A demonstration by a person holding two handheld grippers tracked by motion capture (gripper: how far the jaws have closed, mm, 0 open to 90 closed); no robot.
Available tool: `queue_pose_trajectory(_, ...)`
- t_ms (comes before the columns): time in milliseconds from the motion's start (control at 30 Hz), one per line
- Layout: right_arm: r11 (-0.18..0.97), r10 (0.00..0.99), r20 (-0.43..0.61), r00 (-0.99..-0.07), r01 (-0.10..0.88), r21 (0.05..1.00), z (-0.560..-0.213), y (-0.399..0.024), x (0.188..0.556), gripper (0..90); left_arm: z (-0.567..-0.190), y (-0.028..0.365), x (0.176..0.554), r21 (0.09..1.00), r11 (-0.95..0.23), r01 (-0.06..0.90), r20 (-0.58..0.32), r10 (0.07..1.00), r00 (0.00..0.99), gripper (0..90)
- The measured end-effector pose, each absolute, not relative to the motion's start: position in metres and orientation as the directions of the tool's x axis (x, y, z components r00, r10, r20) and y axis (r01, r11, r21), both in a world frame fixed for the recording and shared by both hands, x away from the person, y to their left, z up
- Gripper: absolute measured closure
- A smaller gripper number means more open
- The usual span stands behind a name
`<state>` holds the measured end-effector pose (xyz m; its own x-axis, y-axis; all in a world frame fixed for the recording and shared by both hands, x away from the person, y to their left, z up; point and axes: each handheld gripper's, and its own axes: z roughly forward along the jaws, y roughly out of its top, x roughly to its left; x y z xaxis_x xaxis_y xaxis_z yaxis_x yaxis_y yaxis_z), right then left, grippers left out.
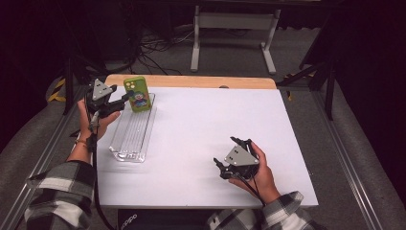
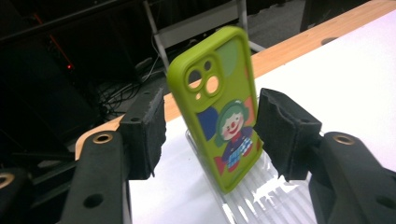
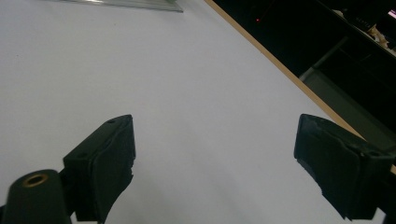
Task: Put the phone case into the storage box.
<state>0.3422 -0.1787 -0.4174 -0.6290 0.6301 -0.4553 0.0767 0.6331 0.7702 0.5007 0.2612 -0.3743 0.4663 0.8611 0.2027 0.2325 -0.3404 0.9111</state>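
Note:
A green phone case with a clown picture stands upright, leaning back a little, at the far end of a clear ribbed rack on the left of the white table. My left gripper reaches it from the left. In the left gripper view the case sits between the jaws of that gripper; there is a clear gap at the left pad, and the right pad is close to the case's edge. My right gripper hovers low at the near right, wide open over bare tabletop.
The white table has a wooden strip along its far edge. Beyond it stand a white frame's legs and floor cables. Metal rails run along both sides of the table.

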Motion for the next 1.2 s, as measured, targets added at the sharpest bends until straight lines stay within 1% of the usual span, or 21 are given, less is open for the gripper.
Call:
queue_pose_trajectory(267, 0.619, 0.641, -0.454, -0.619, 0.068, 0.782, -0.414, -0.181, 0.341, 13.5, -0.372, 0.258, 0.492, 0.921, -0.333, 0.202, 0.202, 0.852, 0.483, 38.3)
queue_pose_trajectory(367, 0.616, 0.642, -0.454, -0.617, 0.062, 0.786, -0.413, -0.181, 0.340, 13.5, -0.371, 0.257, 0.487, 0.927, -0.322, 0.190, 0.197, 0.852, 0.485, 34.7)
queue_pose_trajectory(500, 0.613, 0.646, -0.452, -0.616, 0.064, 0.788, -0.413, -0.181, 0.340, 13.5, -0.372, 0.256, 0.482, 0.932, -0.315, 0.180, 0.193, 0.850, 0.491, 33.2)
queue_pose_trajectory(767, 0.610, 0.644, -0.453, -0.617, 0.056, 0.790, -0.412, -0.180, 0.338, 13.5, -0.372, 0.252, 0.474, 0.939, -0.308, 0.153, 0.195, 0.844, 0.500, 27.2)
queue_pose_trajectory(1000, 0.609, 0.644, -0.455, -0.615, 0.052, 0.792, -0.411, -0.181, 0.339, 13.5, -0.372, 0.250, 0.468, 0.950, -0.281, 0.139, 0.176, 0.845, 0.505, 24.6)
queue_pose_trajectory(1200, 0.608, 0.644, -0.455, -0.615, 0.052, 0.792, -0.411, -0.181, 0.338, 13.4, -0.370, 0.248, 0.463, 0.955, -0.274, 0.117, 0.178, 0.841, 0.511, 21.3)
